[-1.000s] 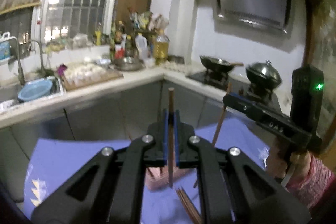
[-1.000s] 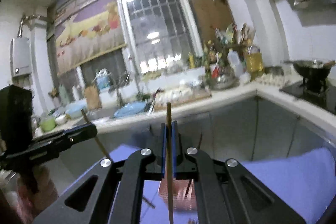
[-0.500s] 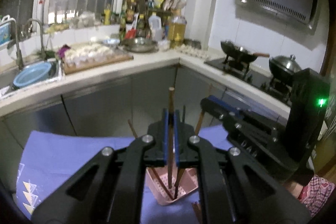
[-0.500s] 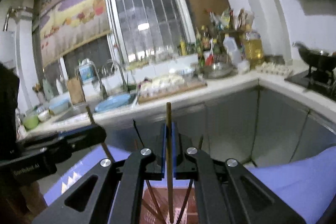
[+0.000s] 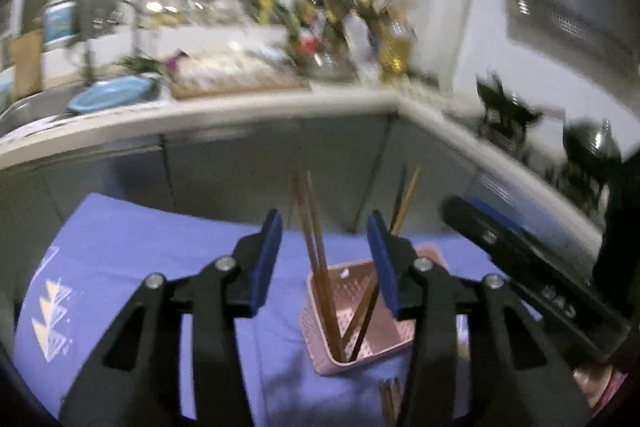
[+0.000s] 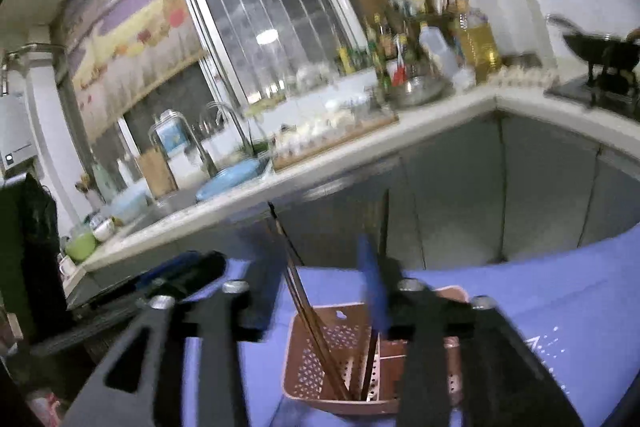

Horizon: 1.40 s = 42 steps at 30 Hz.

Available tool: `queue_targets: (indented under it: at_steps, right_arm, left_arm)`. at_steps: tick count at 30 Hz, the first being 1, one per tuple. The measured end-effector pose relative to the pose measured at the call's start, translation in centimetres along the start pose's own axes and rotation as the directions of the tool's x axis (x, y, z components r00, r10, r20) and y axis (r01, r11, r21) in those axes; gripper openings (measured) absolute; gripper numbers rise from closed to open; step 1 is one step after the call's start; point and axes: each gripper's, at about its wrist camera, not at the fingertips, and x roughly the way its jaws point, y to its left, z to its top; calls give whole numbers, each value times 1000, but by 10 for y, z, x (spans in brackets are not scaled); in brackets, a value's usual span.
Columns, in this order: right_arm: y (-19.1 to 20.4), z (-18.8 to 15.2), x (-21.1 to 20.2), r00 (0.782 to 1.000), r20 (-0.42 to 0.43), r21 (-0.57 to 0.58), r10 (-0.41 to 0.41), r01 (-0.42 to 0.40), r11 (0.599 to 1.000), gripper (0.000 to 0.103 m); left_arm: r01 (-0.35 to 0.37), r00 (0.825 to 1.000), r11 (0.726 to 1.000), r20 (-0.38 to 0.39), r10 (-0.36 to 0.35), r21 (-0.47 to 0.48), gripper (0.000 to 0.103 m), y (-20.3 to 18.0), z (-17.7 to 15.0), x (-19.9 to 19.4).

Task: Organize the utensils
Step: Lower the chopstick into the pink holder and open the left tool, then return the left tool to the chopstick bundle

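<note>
Both tools are over the pink basket (image 5: 362, 323) on the blue-covered surface (image 5: 120, 259). Left tool (image 5: 325, 255) and right tool (image 6: 316, 291) have jaws opening, nothing pinched. The chopsticks (image 5: 320, 267) lean upright inside the basket, evidently dropped there for storage.

A white counter (image 6: 360, 163) runs along the back and bends at a corner toward the stove. A blue basin (image 5: 110, 99) sits in the sink (image 5: 28, 109) under a curved tap (image 6: 228, 115). A wooden board (image 6: 336, 137) loaded with pale lumps lies beside the sink. Bottles (image 6: 380, 43) crowd the corner, among them a large oil jug (image 6: 478, 43), with a steel bowl (image 6: 420, 89) in front. A dark wok (image 6: 600, 47) stands on the stove. A barred window (image 6: 268, 7) fills the wall behind. A green bowl (image 6: 80, 245) sits at the counter's far left. Grey cabinet doors (image 5: 256, 167) close the front below.
</note>
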Motion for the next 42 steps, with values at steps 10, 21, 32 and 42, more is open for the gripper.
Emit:
queue_targets:
  at_steps: [10,21,32,42]
  right_arm:
    - [-17,-105,-98,997,2,38,-81,81,996,44]
    - [-44,-215,-100,910,-368,95,-191,241,966,24]
    - [-9,-233,-79,867,-451,-98,-212,188,977,24]
    - [-15,-236,-87,864,-402,-162,-303,259,952,24]
  left_arm:
    - [6,1000,995,-1,-6,100,46,9,-111,-74]
    - [12,941,1000,-339,-3,26,46,51,-215,-37]
    - [77,917,997,-391,-72,-5,46,43,-231,-40]
    - [171,886,984,-445,-130,54,46,-8,-239,-28]
